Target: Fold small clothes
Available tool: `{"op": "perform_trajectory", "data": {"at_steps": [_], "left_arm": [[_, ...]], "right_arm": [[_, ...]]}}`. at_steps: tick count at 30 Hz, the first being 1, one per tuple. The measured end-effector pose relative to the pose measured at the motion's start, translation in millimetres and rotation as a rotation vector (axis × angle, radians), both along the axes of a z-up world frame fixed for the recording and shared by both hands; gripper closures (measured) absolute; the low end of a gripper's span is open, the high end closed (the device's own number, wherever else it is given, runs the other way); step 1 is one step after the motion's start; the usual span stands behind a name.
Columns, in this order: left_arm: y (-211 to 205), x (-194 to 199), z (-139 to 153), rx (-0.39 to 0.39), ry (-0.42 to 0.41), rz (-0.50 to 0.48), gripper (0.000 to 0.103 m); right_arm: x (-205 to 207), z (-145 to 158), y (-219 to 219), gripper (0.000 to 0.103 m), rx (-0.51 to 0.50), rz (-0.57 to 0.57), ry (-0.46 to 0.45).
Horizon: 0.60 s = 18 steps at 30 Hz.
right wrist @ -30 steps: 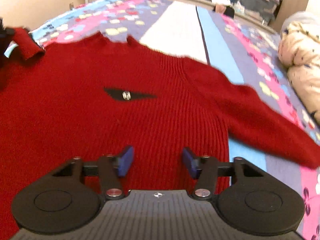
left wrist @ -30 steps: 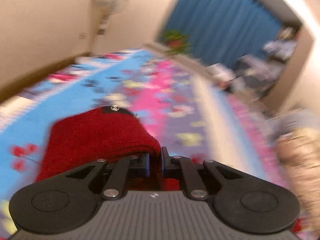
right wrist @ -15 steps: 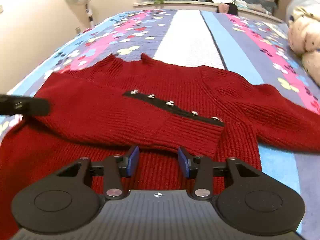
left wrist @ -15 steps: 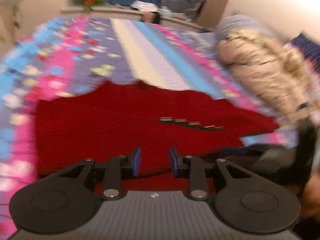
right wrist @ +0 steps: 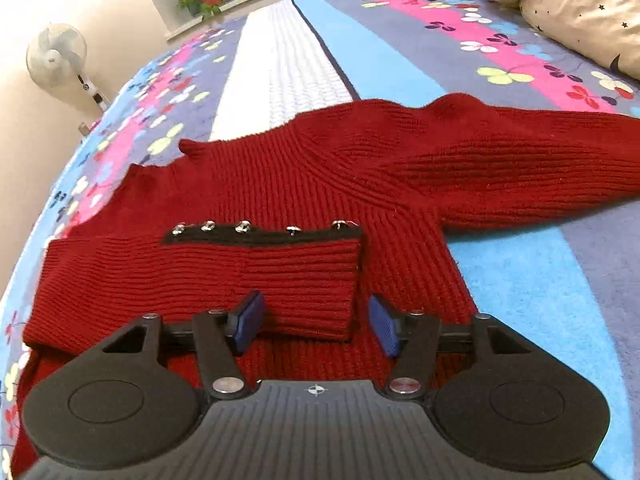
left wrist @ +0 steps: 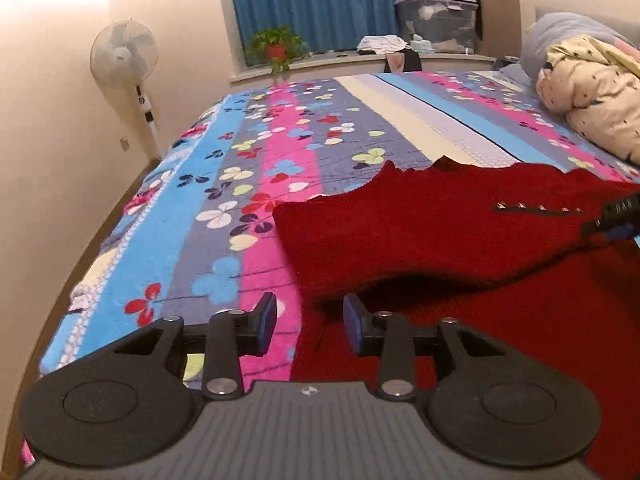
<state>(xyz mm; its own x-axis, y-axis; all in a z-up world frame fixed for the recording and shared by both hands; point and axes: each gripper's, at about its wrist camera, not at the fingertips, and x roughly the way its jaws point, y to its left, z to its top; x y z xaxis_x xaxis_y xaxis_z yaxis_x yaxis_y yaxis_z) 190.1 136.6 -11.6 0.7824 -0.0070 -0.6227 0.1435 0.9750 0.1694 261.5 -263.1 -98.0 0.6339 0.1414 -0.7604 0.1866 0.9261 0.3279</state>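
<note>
Left wrist view: left hand-held gripper (left wrist: 310, 322) is angled down over the near edge of the bed (left wrist: 248, 168). Jaws apart and opening; nothing pressed between the pads. The edge of the red knit sweater (left wrist: 440, 232) lies just beyond and below the gap. The sweater is spread on the flowered bedspread, one sleeve folded across the body, its black cuff trim with metal studs (left wrist: 538, 209) facing up. Tip of the right hand-held gripper (left wrist: 618, 216) enters at the right edge, over the sweater. In the background: standing fan (left wrist: 123, 55), potted plant (left wrist: 276, 46), blue curtain (left wrist: 332, 0), cream quilt (left wrist: 592, 92).

Right wrist view: right hand-held gripper (right wrist: 316, 326) jaws apart and opening. The folded sleeve's cuff (right wrist: 296, 276) sits in the gap, pads not pressing it. The other sleeve (right wrist: 520, 160) stretches out flat to the right across the bed.
</note>
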Motion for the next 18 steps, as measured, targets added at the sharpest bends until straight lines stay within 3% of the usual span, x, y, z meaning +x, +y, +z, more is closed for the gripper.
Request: {"op": "perform_trajectory", "data": {"at_steps": [2,3,5,8,10,12,14,16,18], "left_arm": [[-1.3,11.6,-10.5,-0.025,0.073,0.023,0.061],[-3.4,15.0,-14.2,-0.025,0.097,0.037,0.061],[-7.5,15.2,-19.2,-0.020,0.118,0.036,0.061],[-15.3,9.0,-20.4,0.016,0.097,-0.006,0.061],[-17.5,7.2,-23.0,0.035,0.089,-0.016,0.061],[-17.6,12.9,-25.1,0.031,0.093,-0.006,0.061],[-15.3,16.5,-26.0,0.016,0.097,0.008,0.061],[-14.0,19.7,-27.1,0.006,0.101,0.018,0.061],[-14.0,20.5,-27.5,0.011,0.097,0.022,0.061]], "right_arm": [[1.7,-1.4,6.5,0.045,-0.048,0.013,-0.011],[3.2,-2.4,12.6,0.051,-0.089,0.029,-0.021],[3.5,-2.6,23.7,0.072,-0.178,0.059,-0.044],[2.9,5.6,36.1,0.086,-0.313,0.126,-0.097],[0.2,23.1,30.6,0.094,-0.280,0.125,-0.170],[-6.9,49.2,21.6,0.094,-0.232,0.124,-0.322],[-10.6,58.9,18.9,0.094,-0.284,0.106,-0.414],[-1.1,47.0,10.0,0.094,-0.282,0.056,-0.346],[17.7,16.3,-1.3,0.092,-0.218,0.052,-0.141]]}}
